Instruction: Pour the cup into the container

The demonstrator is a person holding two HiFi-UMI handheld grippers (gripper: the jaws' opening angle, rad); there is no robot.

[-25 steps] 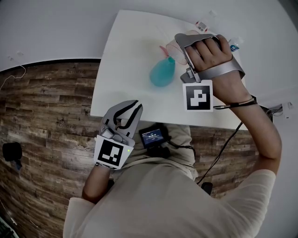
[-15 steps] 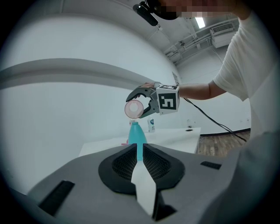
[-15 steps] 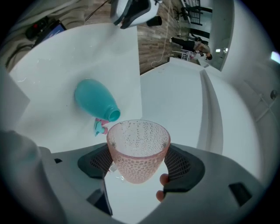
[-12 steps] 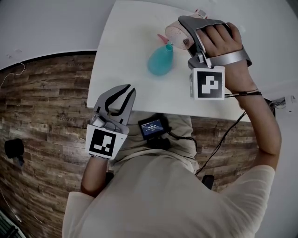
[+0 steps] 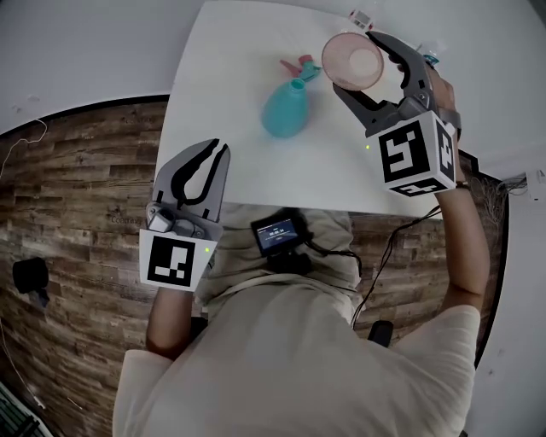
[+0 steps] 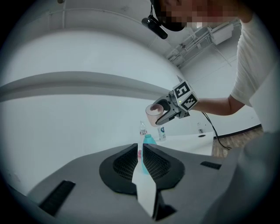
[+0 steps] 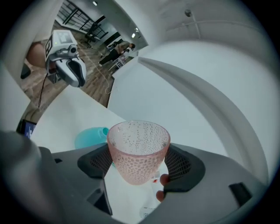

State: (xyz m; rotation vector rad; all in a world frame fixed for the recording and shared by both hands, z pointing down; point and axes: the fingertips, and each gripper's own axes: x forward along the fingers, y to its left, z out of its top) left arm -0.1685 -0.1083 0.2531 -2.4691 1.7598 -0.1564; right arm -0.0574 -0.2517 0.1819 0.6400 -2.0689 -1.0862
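Person: a light shirt [image 5: 281, 358] fills the bottom of the head view. A small dark device with a lit screen [image 5: 276, 232] sits at the waist, just before the near edge of the table.
Left gripper [image 5: 219, 147]: it is at the near left corner of the table. Its jaws are brought together, with only a thin slit between the pads and nothing in them.
Table [image 5: 230, 60]: the top is white, and it is bare along the near edge and on the left side.
Container: a teal bottle [image 5: 284, 109] stands upright about the middle of the table, with its neck open. A pink piece [image 5: 299, 66] lies just beyond the neck; I cannot tell if they touch.
Right gripper [image 5: 355, 60]: the jaws stand wide and press on both sides of the cup.
Cup [image 7: 138, 153]: it is pink dimpled glass, upright with the mouth up. It is held in the air above the right half of the table, to the right of the bottle and apart from it.
Far right corner: small clear bottles [image 6: 162, 132] stand there on the table.
Floor [image 5: 77, 196]: brown wood planks are at the left of the table. A thin white cable [image 5: 26, 136] and a dark object [image 5: 30, 277] lie on them.
Room: a white curved wall [image 6: 65, 131] with a grey band [image 6: 65, 83] is behind the table. The right gripper view shows black railings [image 7: 78, 11] and people [image 7: 118, 49] far back.
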